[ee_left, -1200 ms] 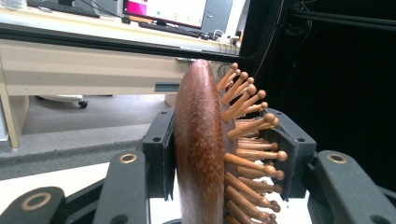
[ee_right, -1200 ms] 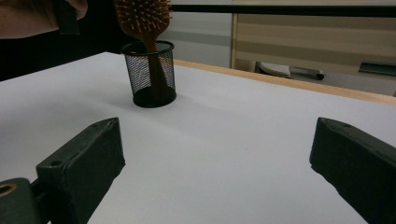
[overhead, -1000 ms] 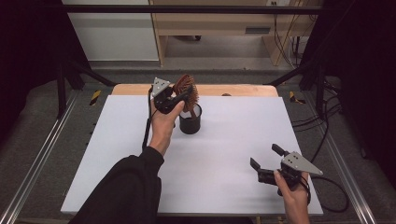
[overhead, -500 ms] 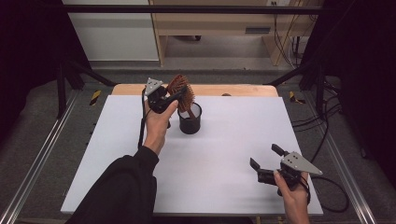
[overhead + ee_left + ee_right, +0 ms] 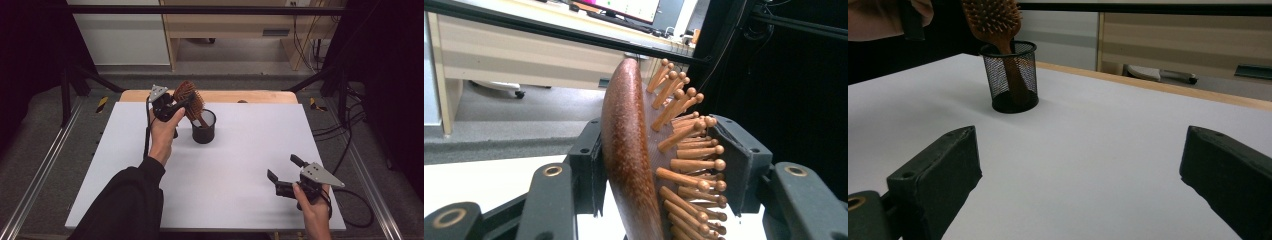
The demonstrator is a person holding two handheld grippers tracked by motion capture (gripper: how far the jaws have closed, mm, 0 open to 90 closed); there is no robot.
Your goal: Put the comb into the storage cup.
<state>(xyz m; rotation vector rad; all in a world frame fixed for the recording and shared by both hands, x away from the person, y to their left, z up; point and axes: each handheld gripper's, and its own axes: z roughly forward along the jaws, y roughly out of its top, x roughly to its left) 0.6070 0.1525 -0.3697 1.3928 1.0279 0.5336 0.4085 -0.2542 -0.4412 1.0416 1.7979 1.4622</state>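
Compared with the frame a second earlier, the left gripper (image 5: 176, 106) and the head of the wooden hairbrush (image 5: 190, 101) are seen shifted leftward in the high view, the brush now being tilted more toward the left while its handle stands in the black mesh cup (image 5: 204, 127). The left jaws have just been opening; the brush head lies between them, with the smooth back against one pad and the bristle tips just at the other, so that a firm grip cannot be told from the left gripper view. The right gripper (image 5: 282, 174) is found unchanged near the front right of the white table (image 5: 250, 150), its jaws wide apart with nothing between them. The hairbrush (image 5: 634, 165) is shown as reddish-brown, with a glossy, speckled, rounded back and rows of pale wooden pins ending in small balls. In the right gripper view, the brush handle is seen through the mesh of the cup (image 5: 1010, 77), leaning inside it.
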